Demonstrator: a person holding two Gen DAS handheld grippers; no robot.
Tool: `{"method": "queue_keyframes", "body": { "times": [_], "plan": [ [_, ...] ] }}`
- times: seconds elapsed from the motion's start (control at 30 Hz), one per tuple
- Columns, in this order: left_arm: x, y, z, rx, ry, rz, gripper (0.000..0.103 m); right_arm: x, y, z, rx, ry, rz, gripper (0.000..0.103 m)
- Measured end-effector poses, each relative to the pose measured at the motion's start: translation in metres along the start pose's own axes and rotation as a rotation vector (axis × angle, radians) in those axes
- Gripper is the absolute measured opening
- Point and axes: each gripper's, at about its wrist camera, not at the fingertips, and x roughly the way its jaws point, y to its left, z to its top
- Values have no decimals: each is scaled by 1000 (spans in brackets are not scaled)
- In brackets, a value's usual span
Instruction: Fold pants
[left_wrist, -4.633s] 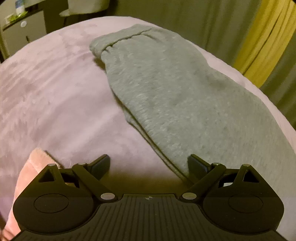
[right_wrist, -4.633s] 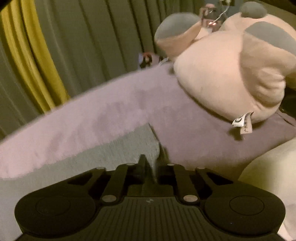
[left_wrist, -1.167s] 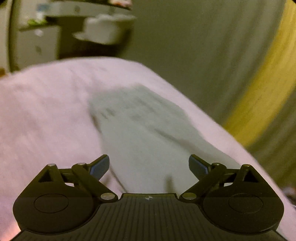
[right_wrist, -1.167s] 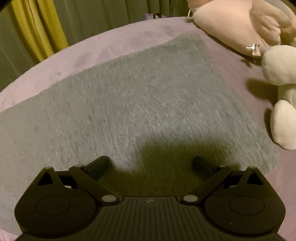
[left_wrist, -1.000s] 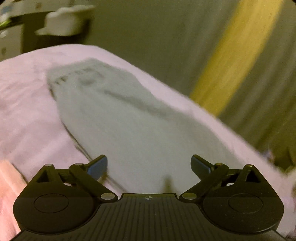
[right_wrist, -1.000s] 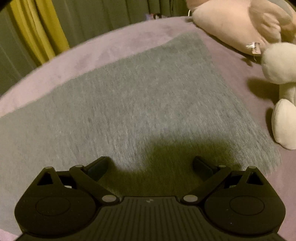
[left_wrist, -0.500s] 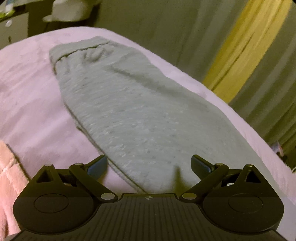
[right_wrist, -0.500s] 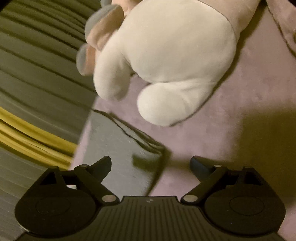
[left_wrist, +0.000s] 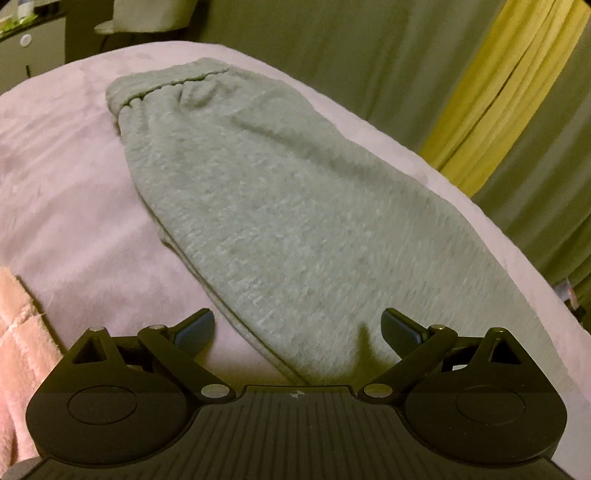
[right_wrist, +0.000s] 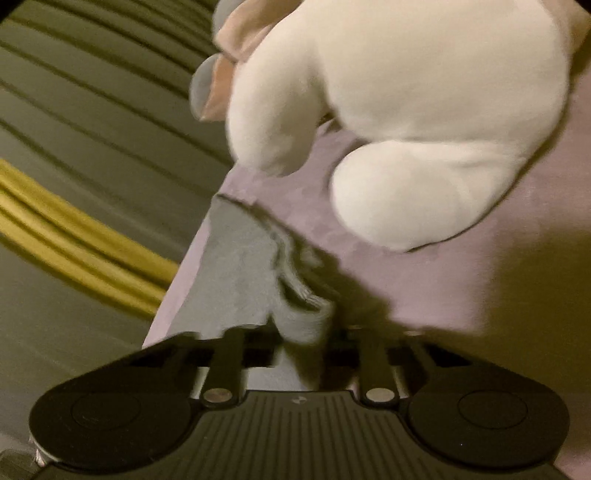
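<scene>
Right wrist view: the grey sweatpants (right_wrist: 240, 273) lie on the pink blanket (right_wrist: 424, 280), their corner pinched in the right gripper (right_wrist: 306, 332). The left gripper (left_wrist: 297, 326) hovers spread over them. Lifting carelessly could slip the thin bite, or brush the plush toy (right_wrist: 406, 110).

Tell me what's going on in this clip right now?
A person with a handheld gripper in each hand is folding grey sweatpants laid lengthwise on a pink blanket. The right gripper is shut on a bunched edge of the pants, close to a cream plush toy. The left gripper is open and holds nothing, its fingers spread over the near edge of the fabric. The elastic waistband lies at the far end.
</scene>
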Motion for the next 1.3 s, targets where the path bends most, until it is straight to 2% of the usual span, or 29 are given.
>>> {"method": "queue_keyframes", "body": {
  "times": [0.13, 0.2, 0.23, 0.3, 0.33, 0.37, 0.53, 0.63, 0.7, 0.77, 0.83, 0.9, 0.97, 1.0, 1.03, 1.07, 1.13, 1.17, 1.23, 1.3],
  "plan": [
    [1, 0, 0, -1, 7, 5, 100, 7, 6, -2, -33, 14, -28, 23],
    [1, 0, 0, -5, 12, 6, 100, 10, 9, -1, -17, 26, -2, 35],
    [2, 0, 0, -7, 15, 8, 100, 11, 13, -1, -30, 25, -7, 35],
    [1, 0, 0, -10, 15, 2, 100, 13, 18, -2, -47, 28, -35, 32],
    [1, -1, 0, -9, 14, -1, 100, 13, 21, -2, -55, 25, -51, 26],
    [0, -1, 0, -6, 11, -6, 100, 14, 24, -2, -63, 23, -66, 12],
    [-8, -9, -2, 55, -20, -52, 100, 8, 47, -4, -126, 0, -37, 12],
    [-7, -14, -3, 89, -13, -59, 100, 10, 73, -4, -195, 1, -99, 12],
    [-6, -13, -3, 82, -7, -70, 100, 8, 104, -6, -258, -25, -109, 11],
    [-6, -9, -2, 56, -4, -90, 100, 2, 152, -18, -389, -66, -90, 11],
    [-7, -2, -1, 21, -13, -107, 100, 0, 213, -46, -586, -85, -31, 11],
    [-8, 2, -1, -8, -18, -120, 100, 4, 268, -89, -740, -52, 90, 11],
    [-9, 6, -1, -28, -24, -133, 100, 15, 309, -146, -881, 38, 206, 12],
    [-10, 8, -2, -36, -27, -137, 100, 22, 319, -170, -927, 77, 240, 12],
    [-12, 10, -2, -42, -32, -141, 100, 38, 328, -209, -995, 151, 258, 12],
    [-13, 11, -2, -43, -36, -146, 100, 54, 330, -237, -1042, 211, 241, 12],
    [-14, 13, -4, -36, -40, -157, 100, 98, 324, -296, -1126, 381, 135, 12],
    [-15, 13, -4, -28, -37, -160, 100, 112, 318, -317, -1146, 430, 86, 14],
    [-13, 13, -4, -20, -26, -170, 100, 111, 314, -333, -1177, 363, 66, 14],
    [-12, 12, -3, -18, -19, -189, 100, 109, 316, -326, -1136, 369, 67, 14]
  ]
}}
